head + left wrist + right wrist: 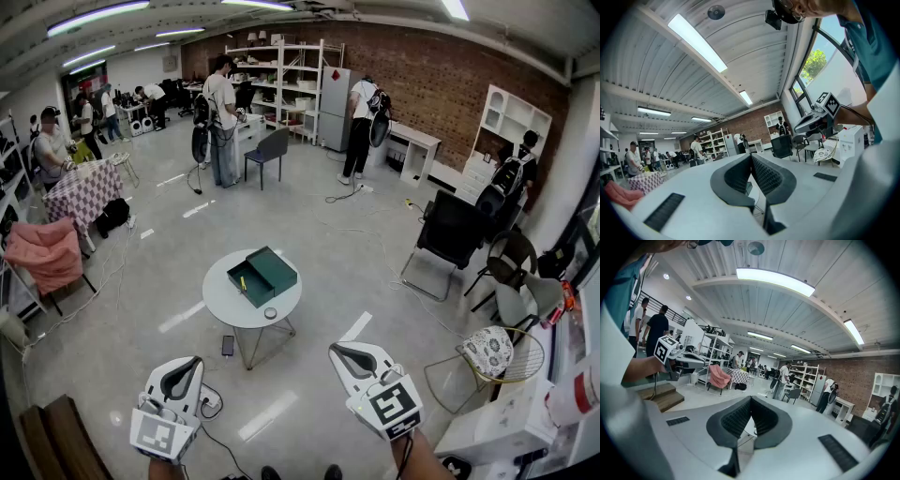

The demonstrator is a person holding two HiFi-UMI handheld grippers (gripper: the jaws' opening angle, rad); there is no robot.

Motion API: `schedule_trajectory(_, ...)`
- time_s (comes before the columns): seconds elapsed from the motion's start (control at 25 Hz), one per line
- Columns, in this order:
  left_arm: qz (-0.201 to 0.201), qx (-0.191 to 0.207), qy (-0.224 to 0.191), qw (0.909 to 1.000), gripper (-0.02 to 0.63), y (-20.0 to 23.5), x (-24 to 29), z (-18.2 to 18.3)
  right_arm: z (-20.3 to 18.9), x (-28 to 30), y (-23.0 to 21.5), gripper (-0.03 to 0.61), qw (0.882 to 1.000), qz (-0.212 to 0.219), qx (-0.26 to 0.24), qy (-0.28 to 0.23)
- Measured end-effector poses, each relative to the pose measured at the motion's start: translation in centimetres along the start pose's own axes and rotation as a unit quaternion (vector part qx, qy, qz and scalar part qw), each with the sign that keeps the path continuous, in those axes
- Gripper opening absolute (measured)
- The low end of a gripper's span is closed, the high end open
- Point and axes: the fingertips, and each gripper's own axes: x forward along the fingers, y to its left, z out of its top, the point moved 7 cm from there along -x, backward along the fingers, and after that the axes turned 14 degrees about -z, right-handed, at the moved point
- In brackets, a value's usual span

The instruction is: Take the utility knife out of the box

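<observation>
A dark green box [262, 276] lies open on a small round white table [234, 307] a few steps ahead in the head view. A small yellow thing [242, 282], too small to identify, lies in its left half. Both grippers hang low in front of me, well short of the table. My left gripper [193, 361] is shut and empty, its pads meeting in the left gripper view [751, 157]. My right gripper [337, 351] is also shut on nothing, pads touching in the right gripper view [751, 401].
A small round object [271, 313] sits at the table's near edge and a phone [228, 345] lies on the floor under it. A black office chair [448, 234] stands to the right, a patterned-cushion chair [487, 352] near right, a wooden step [56, 436] near left. Several people work at the back.
</observation>
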Motion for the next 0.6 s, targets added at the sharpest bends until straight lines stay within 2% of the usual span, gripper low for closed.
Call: schedule_trajectory(0.6,-0.011,-0.006,-0.004,0.9999,0.018,3.4,-1.0,-1.6,1.3,2.2,2.3,0.037,1.0,-0.009,-0.005,0.006)
